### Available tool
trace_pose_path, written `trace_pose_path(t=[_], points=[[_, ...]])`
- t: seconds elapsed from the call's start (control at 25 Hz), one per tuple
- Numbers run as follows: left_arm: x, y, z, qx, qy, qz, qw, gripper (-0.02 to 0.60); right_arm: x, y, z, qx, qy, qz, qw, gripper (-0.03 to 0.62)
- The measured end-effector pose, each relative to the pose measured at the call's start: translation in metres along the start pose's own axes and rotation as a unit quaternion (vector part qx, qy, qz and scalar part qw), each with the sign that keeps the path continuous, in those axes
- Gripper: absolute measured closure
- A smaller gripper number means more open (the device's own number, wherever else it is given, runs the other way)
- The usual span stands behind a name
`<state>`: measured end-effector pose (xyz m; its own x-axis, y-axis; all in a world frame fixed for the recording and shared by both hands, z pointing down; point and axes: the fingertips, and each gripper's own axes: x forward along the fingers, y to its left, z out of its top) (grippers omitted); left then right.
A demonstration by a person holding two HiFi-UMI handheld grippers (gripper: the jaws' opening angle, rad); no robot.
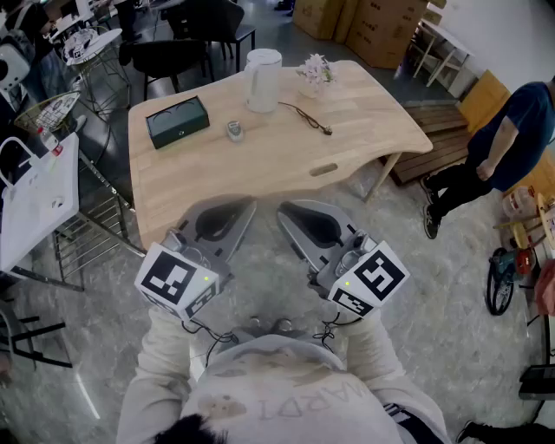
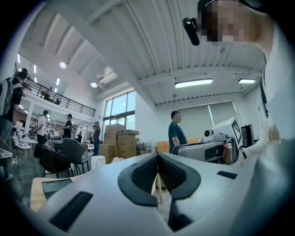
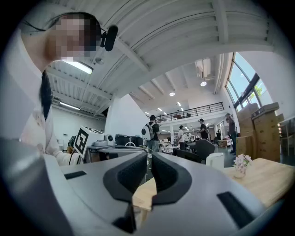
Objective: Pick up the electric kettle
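The white electric kettle (image 1: 263,80) stands upright at the far side of the wooden table (image 1: 260,169), its black cord (image 1: 305,116) trailing to the right. It shows small and distant in the left gripper view (image 2: 97,162) and in the right gripper view (image 3: 215,160). My left gripper (image 1: 246,205) and right gripper (image 1: 285,209) hover side by side just short of the table's near edge, well apart from the kettle. The left gripper (image 2: 158,159) has its pads pressed together on nothing. The right gripper (image 3: 148,161) is also shut and empty.
On the table are a dark green box (image 1: 178,121), a small grey object (image 1: 234,130) and a vase of flowers (image 1: 314,74). A person in dark blue (image 1: 499,143) stands at the right. Black chairs (image 1: 186,48) and cardboard boxes (image 1: 364,26) lie beyond; a white side table (image 1: 39,204) stands at the left.
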<state>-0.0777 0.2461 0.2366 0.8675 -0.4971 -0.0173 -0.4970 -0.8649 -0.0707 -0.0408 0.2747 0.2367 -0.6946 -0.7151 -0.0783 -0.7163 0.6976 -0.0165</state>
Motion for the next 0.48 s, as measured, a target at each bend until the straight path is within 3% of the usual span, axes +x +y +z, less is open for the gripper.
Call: trace_pose_path(t=[0.48], points=[[-0.0039, 0.0093, -0.0047, 0.0, 0.001, -0.004, 1.0, 0.505, 0.0071, -0.0004, -0.0031, 0.003, 0.0, -0.005, 1.0, 0.556]])
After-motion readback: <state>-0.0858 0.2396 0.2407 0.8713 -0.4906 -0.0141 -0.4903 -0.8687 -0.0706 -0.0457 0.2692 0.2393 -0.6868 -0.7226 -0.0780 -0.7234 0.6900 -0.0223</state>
